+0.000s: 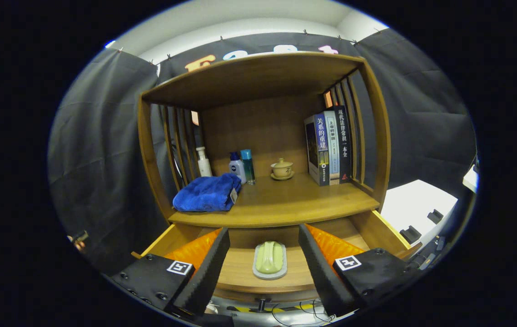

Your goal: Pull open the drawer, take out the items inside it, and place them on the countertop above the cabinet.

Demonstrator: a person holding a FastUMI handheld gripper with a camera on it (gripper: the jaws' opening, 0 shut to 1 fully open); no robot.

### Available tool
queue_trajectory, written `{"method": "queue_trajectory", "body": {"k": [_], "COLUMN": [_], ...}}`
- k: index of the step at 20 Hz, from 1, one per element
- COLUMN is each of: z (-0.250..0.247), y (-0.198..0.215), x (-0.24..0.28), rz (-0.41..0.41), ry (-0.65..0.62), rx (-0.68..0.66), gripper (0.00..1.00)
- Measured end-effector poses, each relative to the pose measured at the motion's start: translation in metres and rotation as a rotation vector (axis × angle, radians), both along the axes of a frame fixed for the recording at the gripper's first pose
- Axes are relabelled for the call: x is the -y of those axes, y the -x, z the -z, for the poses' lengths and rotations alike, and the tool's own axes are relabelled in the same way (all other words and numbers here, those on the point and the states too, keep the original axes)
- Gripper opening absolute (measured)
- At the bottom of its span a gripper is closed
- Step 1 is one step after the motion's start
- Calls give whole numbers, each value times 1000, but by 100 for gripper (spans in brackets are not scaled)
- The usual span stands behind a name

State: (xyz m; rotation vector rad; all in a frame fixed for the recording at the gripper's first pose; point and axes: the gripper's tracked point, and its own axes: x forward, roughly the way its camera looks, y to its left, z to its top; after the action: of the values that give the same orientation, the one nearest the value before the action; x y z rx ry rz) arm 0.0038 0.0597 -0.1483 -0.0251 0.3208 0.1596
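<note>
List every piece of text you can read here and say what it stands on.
"关系的重建": spine of the left book.
"现代法律常识一本全": spine of the right book.
Middle book: spine text too blurred to read.
Bottles and towel tag: print too small to read.
Gripper, open, with the green item just ahead between its fingers: square pattern markers, no words.

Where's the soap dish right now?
In the gripper view, the soap dish lies on the floor of the open drawer, between the spread fingers of the gripper, below the countertop.
</note>
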Motion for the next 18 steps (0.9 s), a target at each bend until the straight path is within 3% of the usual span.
{"method": "queue_trajectory", "body": {"k": [5, 9, 18], "z": [35, 75, 145], "y": [-40, -56, -81], "x": [-1, -10, -5], "rz": [1, -20, 46], "ry": [117, 144, 171], "rx": [-138, -325, -647], "gripper": [99, 99, 98]}}
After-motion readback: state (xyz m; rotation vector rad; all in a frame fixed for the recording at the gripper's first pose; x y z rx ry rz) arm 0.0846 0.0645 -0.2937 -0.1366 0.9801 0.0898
